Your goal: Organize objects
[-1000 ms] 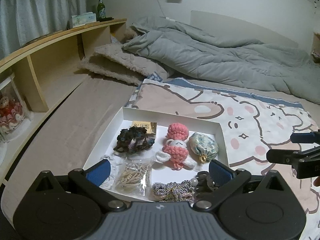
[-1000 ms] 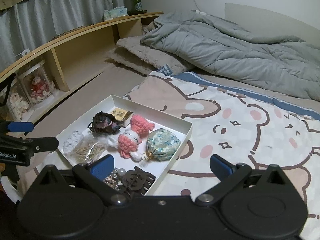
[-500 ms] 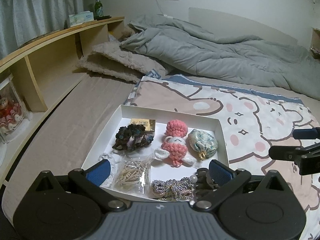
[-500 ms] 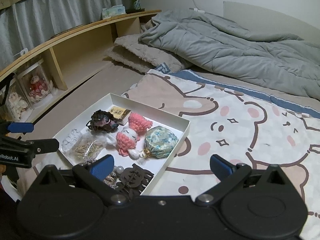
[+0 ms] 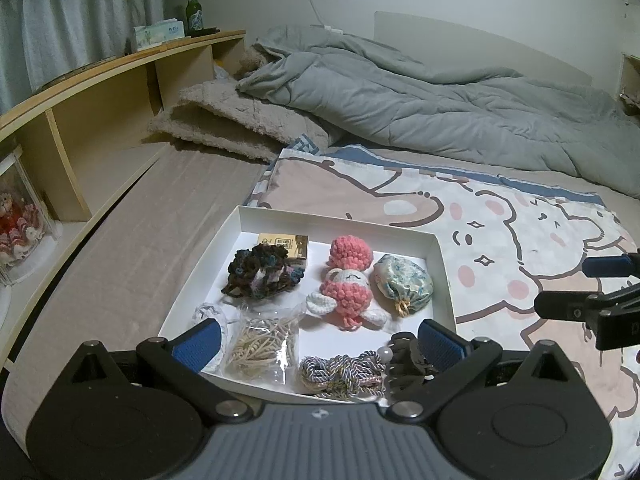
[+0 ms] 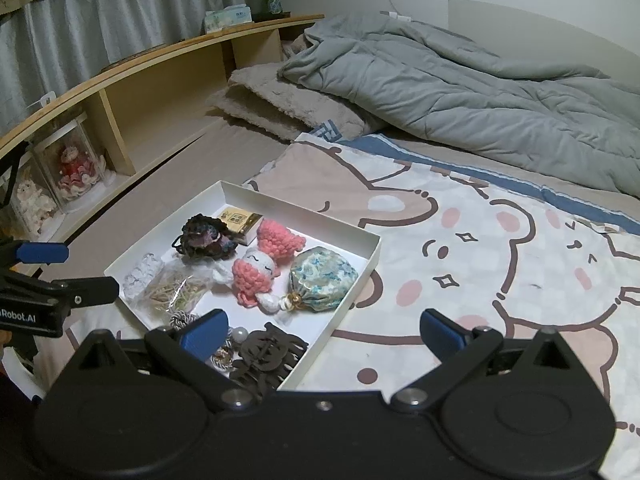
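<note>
A white shallow box point(image 5: 340, 222) point(image 6: 372, 256) lies on the bed. In it are a pink crochet doll point(image 5: 348, 284) point(image 6: 260, 268), a blue floral pouch point(image 5: 404, 288) point(image 6: 322, 280), a dark scrunchie point(image 5: 260, 272) point(image 6: 206, 236), a small tan box point(image 5: 284, 242), a bag of pale bands point(image 5: 260, 344), a braided cord point(image 5: 340, 372) and a dark hair claw point(image 6: 268, 356). My left gripper point(image 5: 318, 340) is open and empty over the box's near edge. My right gripper point(image 6: 322, 328) is open and empty over the box's near right corner.
A cartoon bear blanket point(image 6: 480, 240) covers the bed right of the box. A grey duvet point(image 5: 440, 112) and a beige pillow point(image 5: 232, 120) lie at the back. A wooden shelf point(image 5: 100, 88) with a bottle point(image 5: 194, 12) and display cases runs along the left.
Both grippers have drawn back and up a little, so the box sits slightly farther off. Nothing in the box has moved.
</note>
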Demonstrator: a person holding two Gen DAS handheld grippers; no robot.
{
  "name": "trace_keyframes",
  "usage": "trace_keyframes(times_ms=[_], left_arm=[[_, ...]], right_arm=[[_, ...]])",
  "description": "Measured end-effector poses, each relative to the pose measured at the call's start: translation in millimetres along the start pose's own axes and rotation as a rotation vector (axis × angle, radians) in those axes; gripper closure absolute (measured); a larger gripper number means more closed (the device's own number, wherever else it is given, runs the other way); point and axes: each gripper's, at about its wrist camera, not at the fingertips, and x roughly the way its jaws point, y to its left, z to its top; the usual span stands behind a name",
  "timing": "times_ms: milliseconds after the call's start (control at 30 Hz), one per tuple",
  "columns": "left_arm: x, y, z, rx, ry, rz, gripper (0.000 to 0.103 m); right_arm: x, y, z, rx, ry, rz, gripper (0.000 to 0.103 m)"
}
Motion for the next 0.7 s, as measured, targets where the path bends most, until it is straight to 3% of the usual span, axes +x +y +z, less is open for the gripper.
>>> trace_keyframes(times_ms=[700], left_arm=[[2.4,-1.9,-0.1,0.014,0.01,0.013,0.0]], right_arm=[[-1.5,0.4,0.7,0.002,0.001,0.011,0.0]])
